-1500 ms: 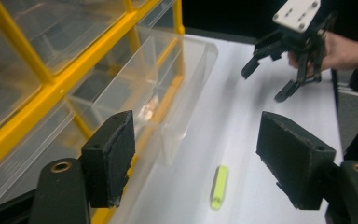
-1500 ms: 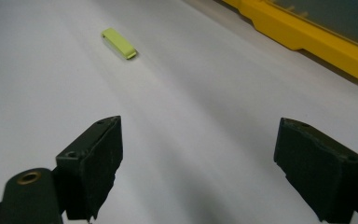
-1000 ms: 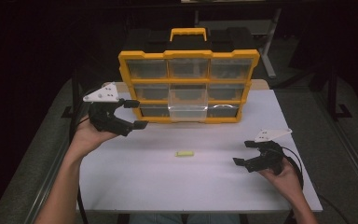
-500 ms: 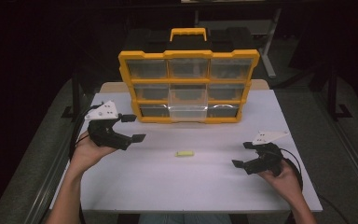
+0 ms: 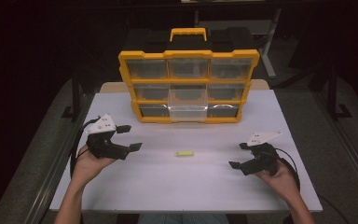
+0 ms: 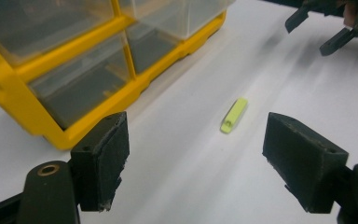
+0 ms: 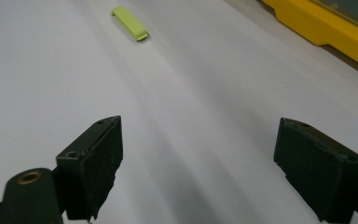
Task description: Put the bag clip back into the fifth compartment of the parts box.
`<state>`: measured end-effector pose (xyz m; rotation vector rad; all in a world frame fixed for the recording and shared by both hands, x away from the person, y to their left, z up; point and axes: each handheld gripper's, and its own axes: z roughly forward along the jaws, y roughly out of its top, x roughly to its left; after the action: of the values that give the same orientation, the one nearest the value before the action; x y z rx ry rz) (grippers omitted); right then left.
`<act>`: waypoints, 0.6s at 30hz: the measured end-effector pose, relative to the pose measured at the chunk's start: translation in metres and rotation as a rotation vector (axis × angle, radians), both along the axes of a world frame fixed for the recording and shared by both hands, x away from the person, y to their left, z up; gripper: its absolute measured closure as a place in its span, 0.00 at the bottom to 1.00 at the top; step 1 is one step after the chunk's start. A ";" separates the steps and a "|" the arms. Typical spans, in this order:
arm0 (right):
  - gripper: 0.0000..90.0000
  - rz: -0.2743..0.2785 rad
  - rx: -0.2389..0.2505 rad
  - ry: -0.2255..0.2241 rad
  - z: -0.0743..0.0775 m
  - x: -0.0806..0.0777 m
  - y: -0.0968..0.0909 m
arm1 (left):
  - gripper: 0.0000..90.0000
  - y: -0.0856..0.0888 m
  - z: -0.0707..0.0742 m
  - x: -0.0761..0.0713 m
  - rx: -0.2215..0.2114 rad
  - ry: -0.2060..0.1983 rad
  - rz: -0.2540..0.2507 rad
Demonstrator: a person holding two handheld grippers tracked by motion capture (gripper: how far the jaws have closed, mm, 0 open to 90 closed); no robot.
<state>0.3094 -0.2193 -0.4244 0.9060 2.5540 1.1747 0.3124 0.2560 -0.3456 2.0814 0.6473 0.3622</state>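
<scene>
A small lime-green piece point(image 5: 184, 153) lies flat on the white table point(image 5: 168, 191), between my two grippers. My left gripper point(image 5: 129, 138) hovers left of it, jaws wide apart and empty, pointing right toward it. In the left gripper view the green piece point(image 6: 233, 115) sits ahead of the open left gripper point(image 6: 205, 163), a little right of centre. My right gripper point(image 5: 238, 155) rests low at the right, open and empty, facing left. The right gripper view has the green piece point(image 7: 129, 23) far ahead of the open right gripper point(image 7: 200, 172).
A yellow organizer point(image 5: 189, 86) with clear drawers stands at the back of the table; its bottom-middle drawer point(image 5: 189, 111) is pulled out. The organizer's yellow edge point(image 6: 37, 121) is close on the left gripper's left. The right gripper point(image 6: 326, 28) appears far off.
My left gripper has come down and toward the front of the table, away from the organizer's left side. The right gripper and the green piece have stayed put.
</scene>
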 end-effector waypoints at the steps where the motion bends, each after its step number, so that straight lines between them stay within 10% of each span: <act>1: 0.16 0.003 -0.003 0.004 -0.001 0.001 0.001 | 0.25 0.001 -0.002 0.000 0.010 0.000 0.002; 18: 0.16 0.038 -0.025 0.019 0.008 0.004 0.017 | 0.25 0.004 -0.026 -0.005 0.008 0.000 0.022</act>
<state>0.3132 -0.2020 -0.4166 0.8709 2.6059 1.1476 0.3075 0.2604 -0.3715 2.0828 0.6707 0.3780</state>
